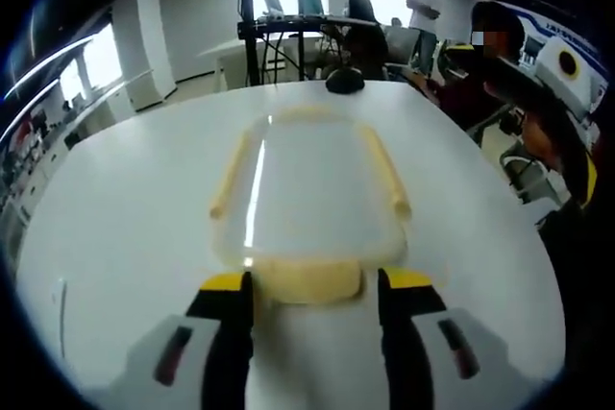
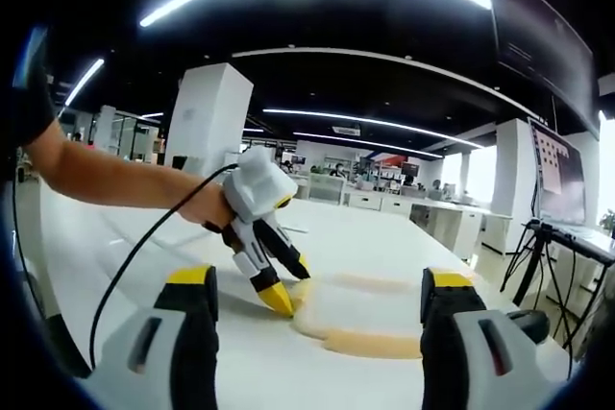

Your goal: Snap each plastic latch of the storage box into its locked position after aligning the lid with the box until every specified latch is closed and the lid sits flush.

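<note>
White surface (image 1: 115, 199) carrying clear storage box (image 1: 307, 194), long axis running away from left tongs (image 1: 315, 287) spread astride near-end latch (image 1: 307, 282); right tongs (image 2: 317, 300) spread, holding nothing

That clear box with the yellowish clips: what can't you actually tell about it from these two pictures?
- Near latch, left gripper view: it sits between the left tongs; locked or not is unclear.
- Side latches: pale and blurred, their position is uncertain.
- Storage box, right gripper view: seen at a low angle, so whether the lid sits flush is hidden.
- Box contents: glare on the lid hides them.
</note>
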Motion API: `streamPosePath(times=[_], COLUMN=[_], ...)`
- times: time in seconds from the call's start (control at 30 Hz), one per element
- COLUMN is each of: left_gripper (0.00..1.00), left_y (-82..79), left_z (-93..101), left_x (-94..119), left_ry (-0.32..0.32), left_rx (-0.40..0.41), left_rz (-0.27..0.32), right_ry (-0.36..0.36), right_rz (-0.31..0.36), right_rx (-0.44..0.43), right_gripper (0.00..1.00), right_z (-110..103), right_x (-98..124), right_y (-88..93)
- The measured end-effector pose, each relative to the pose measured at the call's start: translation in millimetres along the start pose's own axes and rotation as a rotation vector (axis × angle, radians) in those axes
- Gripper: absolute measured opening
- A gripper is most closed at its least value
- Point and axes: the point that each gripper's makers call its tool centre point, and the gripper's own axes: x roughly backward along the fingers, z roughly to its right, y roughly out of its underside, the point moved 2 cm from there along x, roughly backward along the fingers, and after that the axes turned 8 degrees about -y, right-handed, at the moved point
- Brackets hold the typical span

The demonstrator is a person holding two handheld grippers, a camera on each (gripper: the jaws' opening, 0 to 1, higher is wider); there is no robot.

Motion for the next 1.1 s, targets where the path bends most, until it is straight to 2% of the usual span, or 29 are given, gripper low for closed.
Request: streamPosePath(times=[0.3, 1.1], left_gripper=[0.51, 0.45], left_y=[-0.2, -0.9], left_z=[2.5, 1.7], left_x=[-0.1, -1.1], left_ry=[0.017, 0.007], left_rx=[-0.007, 0.007], left_rz=[0.013, 0.015], right_ry=[-0.002, -0.003], right_rz=[0.005, 0.006], right_rx=[-0.004, -0.005], right_gripper=[0.87, 0.87], right_z=[-1.4, -3.1], right_x=[-0.9, -0.2], right_y=[0.7, 0.1])
